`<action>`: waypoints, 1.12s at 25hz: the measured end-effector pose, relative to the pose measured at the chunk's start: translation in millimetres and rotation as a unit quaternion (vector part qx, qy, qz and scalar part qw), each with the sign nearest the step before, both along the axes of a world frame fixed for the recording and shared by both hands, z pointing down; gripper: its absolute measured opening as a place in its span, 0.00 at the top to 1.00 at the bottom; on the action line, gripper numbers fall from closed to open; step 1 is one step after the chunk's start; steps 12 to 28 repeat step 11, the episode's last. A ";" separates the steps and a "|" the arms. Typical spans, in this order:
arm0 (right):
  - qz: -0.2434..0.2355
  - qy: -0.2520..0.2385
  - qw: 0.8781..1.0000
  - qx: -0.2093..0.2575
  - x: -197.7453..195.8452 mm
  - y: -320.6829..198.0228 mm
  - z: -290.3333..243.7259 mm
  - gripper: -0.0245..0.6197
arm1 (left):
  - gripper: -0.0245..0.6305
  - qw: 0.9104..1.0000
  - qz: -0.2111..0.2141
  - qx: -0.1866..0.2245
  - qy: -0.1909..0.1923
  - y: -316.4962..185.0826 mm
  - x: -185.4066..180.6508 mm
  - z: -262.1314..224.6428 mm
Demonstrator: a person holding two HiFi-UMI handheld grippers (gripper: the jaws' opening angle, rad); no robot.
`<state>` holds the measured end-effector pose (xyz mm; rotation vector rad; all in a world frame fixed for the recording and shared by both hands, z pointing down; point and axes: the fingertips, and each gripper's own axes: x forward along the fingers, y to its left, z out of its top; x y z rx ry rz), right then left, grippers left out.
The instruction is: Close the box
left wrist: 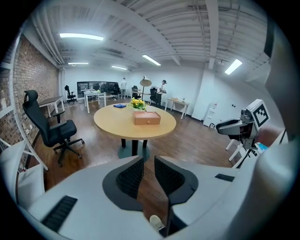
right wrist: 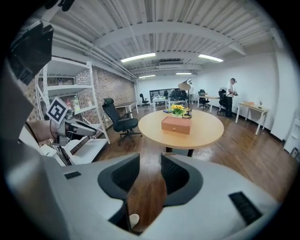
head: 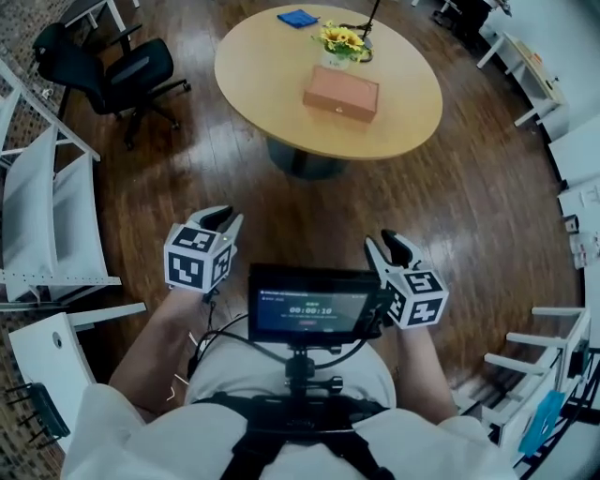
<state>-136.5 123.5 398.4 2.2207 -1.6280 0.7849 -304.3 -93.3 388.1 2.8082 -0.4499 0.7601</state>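
A flat salmon-brown box lies on the round wooden table, with a small knob on its front and its lid down as far as I can tell. It also shows far ahead in both gripper views, as the box and the box. My left gripper and right gripper hang close to my body over the wooden floor, well short of the table. The left gripper shows a narrow gap and the right gripper a wider one. Nothing is between either pair.
Yellow flowers and a blue cloth sit on the table behind the box. A black office chair stands left of the table and white shelving lines the left side. White desks stand at the right. A monitor rig hangs at my chest.
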 end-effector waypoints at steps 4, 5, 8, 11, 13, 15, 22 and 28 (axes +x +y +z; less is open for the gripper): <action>0.006 0.006 1.000 -0.020 -12.9 4.3 1.1 0.73 | 0.85 1.000 0.014 -0.010 0.006 -4.1 -3.7 2.1; 0.008 0.007 1.000 -0.024 -14.0 3.8 0.6 0.73 | 0.85 1.000 0.016 -0.013 0.008 -5.8 -4.1 2.7; 0.010 0.008 1.000 -0.027 -22.3 -3.1 -0.1 0.73 | 0.85 1.000 0.018 -0.018 0.011 -14.3 -11.5 7.2; 0.014 0.015 0.999 -0.025 -30.7 -12.1 -1.5 0.73 | 0.85 1.000 0.019 -0.018 0.014 -24.6 -21.1 10.6; 0.014 0.015 0.999 -0.025 -30.7 -12.1 -1.5 0.73 | 0.85 1.000 0.019 -0.018 0.014 -24.6 -21.1 10.6; 0.014 0.015 0.999 -0.025 -30.7 -12.1 -1.5 0.73 | 0.85 1.000 0.019 -0.018 0.014 -24.6 -21.1 10.6; 0.014 0.015 0.999 -0.025 -30.7 -12.1 -1.5 0.73 | 0.85 1.000 0.019 -0.018 0.014 -24.6 -21.1 10.6; 0.014 0.015 0.999 -0.025 -30.7 -12.1 -1.5 0.73 | 0.85 1.000 0.019 -0.018 0.014 -24.6 -21.1 10.6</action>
